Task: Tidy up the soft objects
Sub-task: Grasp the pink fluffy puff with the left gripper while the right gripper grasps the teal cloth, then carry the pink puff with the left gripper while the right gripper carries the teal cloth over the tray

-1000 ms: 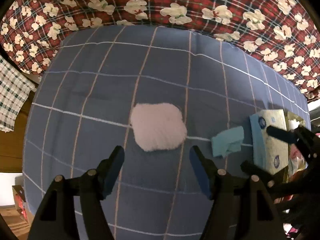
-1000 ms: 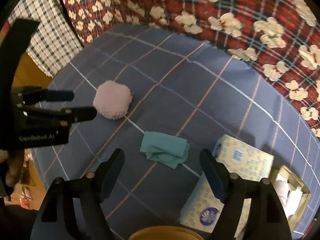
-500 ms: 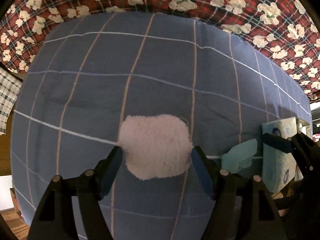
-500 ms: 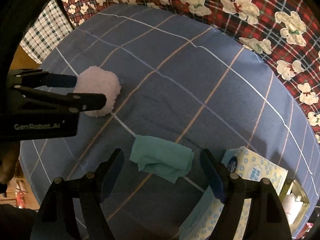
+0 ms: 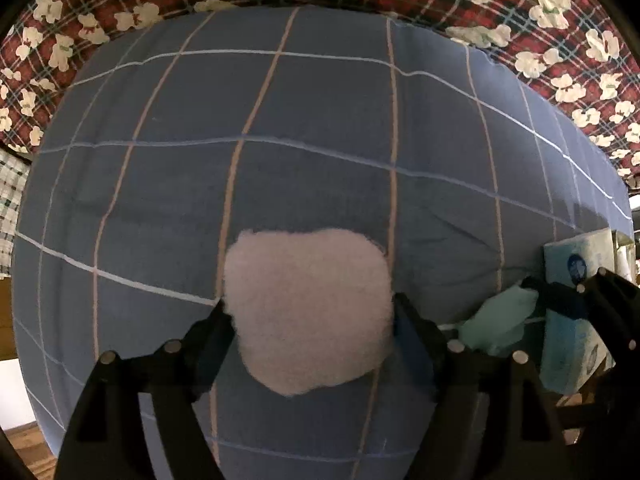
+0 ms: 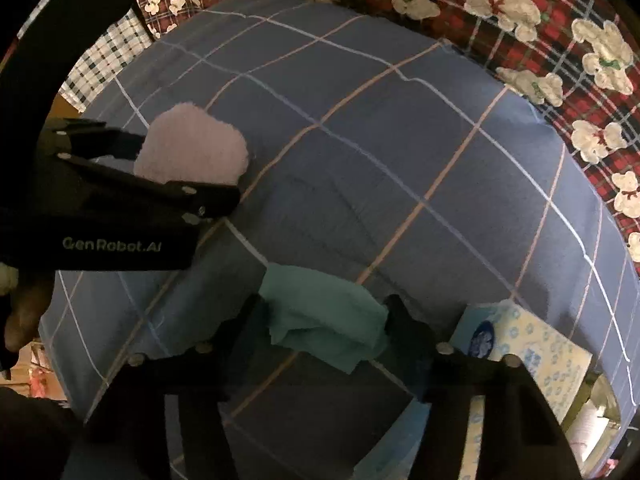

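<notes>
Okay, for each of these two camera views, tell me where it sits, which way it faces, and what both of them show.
Left wrist: on the left gripper, facing steeply down at the pink fluffy pad between its jaws; the right gripper shows at the right edge.
Right wrist: on the right gripper, facing down at the teal cloth between its jaws; the left gripper and a hand show at left.
Shared: pad, cloth, tissue pack, blue checked bedding.
</notes>
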`<state>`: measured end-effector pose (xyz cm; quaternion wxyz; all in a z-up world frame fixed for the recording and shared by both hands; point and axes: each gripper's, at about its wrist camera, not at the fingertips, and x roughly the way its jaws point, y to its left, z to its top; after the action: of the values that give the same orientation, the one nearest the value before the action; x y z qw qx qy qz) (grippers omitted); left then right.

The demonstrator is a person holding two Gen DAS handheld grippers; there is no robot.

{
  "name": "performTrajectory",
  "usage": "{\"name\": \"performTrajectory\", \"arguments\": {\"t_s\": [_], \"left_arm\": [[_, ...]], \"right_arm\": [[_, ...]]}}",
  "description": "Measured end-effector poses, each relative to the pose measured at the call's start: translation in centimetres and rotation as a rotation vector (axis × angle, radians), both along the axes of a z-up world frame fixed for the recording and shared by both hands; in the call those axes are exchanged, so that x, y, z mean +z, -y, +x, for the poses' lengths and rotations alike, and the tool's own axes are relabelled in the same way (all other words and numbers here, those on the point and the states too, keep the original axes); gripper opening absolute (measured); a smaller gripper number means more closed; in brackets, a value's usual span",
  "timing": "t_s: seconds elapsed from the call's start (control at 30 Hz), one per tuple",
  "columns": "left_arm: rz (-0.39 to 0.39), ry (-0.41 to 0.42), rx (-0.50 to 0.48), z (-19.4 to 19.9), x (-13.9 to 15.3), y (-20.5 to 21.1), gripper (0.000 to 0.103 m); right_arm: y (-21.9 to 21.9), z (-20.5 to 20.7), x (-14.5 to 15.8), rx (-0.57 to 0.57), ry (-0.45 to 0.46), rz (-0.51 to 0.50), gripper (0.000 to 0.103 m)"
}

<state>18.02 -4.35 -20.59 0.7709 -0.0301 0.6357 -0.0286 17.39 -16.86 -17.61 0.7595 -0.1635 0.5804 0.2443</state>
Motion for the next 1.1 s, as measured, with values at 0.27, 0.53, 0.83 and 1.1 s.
{"name": "performTrajectory", "arguments": {"t_s": [0.27, 0.53, 0.83, 1.1], "left_arm": [[0.009, 0.031, -0.011, -0.6, 0.4, 0.0, 0.049], [-0.041, 0.04, -0.016, -1.6, 1.4, -0.3, 0.022], [-0.063, 0.082, -0.003, -3.7, 4.2, -0.8, 0.022], [-0.08, 0.127, -0.013, -5.6, 7.4, 0.1, 0.022]], "right_arm": [[0.2, -0.3, -0.3, 0.019, -0.018, 0.006, 0.038], [0.1, -0.6, 0.3, 0.037, -0.028, 0.045, 0.022], [1.1, -1.7, 2.4, 0.029, 0.003, 0.088, 0.022], [1.1, -2.9, 5.1, 0.008, 0.055, 0.127, 0.022]]}}
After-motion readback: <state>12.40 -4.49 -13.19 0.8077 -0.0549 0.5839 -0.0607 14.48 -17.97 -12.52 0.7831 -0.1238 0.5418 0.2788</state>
